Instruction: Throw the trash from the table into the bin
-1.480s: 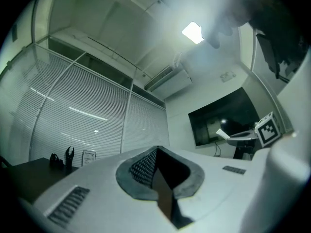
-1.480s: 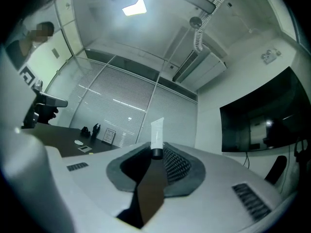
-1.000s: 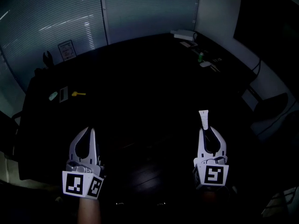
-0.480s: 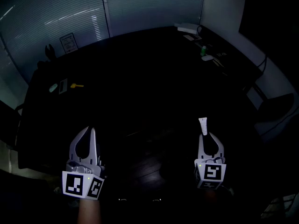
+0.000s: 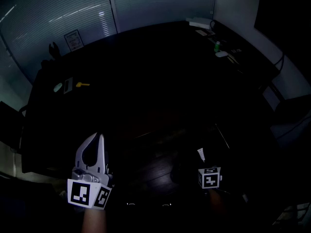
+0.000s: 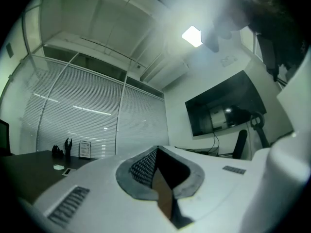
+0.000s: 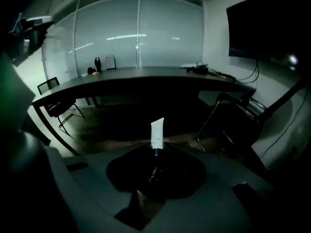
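Observation:
My right gripper (image 5: 202, 161) hangs low at the front right and points steeply down over the dark floor. It is shut on a small white tube (image 5: 200, 154). In the right gripper view the tube (image 7: 156, 133) sticks up out of the jaw tips (image 7: 156, 152), white end outward, dark cap between the pads. My left gripper (image 5: 97, 139) is at the front left by the table's near edge, roughly level, jaws together with nothing between them. In the left gripper view its tips (image 6: 158, 152) meet in front of the blinds. No bin can be made out in the dark.
A long dark table (image 5: 146, 81) fills the room. A yellow item (image 5: 81, 85), a small white object (image 5: 58, 87) and a card (image 5: 68, 85) lie at its far left. A green bottle (image 5: 217, 45) and papers (image 5: 197, 22) sit at the far right. Chairs (image 7: 233, 123) stand beside the table.
My right gripper has dropped well down and tipped nose-down with the white tube still in it. The left gripper has barely shifted.

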The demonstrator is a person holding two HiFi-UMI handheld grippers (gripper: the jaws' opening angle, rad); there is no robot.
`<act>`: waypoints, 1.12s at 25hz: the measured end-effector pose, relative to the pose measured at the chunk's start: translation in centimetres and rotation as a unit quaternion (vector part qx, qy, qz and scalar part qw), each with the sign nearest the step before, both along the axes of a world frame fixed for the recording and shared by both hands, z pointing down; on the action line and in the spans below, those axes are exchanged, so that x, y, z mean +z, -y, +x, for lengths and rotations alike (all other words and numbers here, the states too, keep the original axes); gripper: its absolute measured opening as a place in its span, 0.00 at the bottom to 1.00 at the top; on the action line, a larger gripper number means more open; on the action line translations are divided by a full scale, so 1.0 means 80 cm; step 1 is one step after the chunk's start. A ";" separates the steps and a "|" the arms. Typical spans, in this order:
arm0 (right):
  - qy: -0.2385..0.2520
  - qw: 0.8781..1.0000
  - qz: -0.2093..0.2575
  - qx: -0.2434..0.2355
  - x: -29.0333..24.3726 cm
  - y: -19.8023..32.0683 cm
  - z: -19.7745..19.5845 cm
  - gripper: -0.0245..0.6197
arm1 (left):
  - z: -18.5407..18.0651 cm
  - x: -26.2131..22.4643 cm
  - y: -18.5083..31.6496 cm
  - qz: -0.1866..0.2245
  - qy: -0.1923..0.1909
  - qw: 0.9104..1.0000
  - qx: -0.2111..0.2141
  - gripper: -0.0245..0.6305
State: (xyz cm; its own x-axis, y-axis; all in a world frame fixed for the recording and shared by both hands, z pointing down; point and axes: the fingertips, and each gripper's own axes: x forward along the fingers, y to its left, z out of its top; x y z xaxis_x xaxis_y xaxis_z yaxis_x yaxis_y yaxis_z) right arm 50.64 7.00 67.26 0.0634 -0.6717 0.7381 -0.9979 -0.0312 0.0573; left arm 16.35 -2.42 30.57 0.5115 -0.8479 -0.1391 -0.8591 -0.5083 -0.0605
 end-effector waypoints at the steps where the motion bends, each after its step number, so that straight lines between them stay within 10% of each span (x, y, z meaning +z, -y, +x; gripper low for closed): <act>1: 0.007 0.999 -0.032 0.002 0.025 -0.009 -0.001 0.16 | -0.002 0.002 0.000 -0.001 0.002 1.000 -0.002 0.04; 11: 0.030 0.972 -0.232 -0.031 0.126 -0.032 -0.008 0.16 | -0.025 0.013 0.003 -0.008 0.014 1.000 -0.027 0.04; 28: 0.075 0.987 -0.142 0.016 0.070 0.013 -0.008 0.20 | -0.037 0.010 0.003 -0.004 0.015 0.999 -0.037 0.04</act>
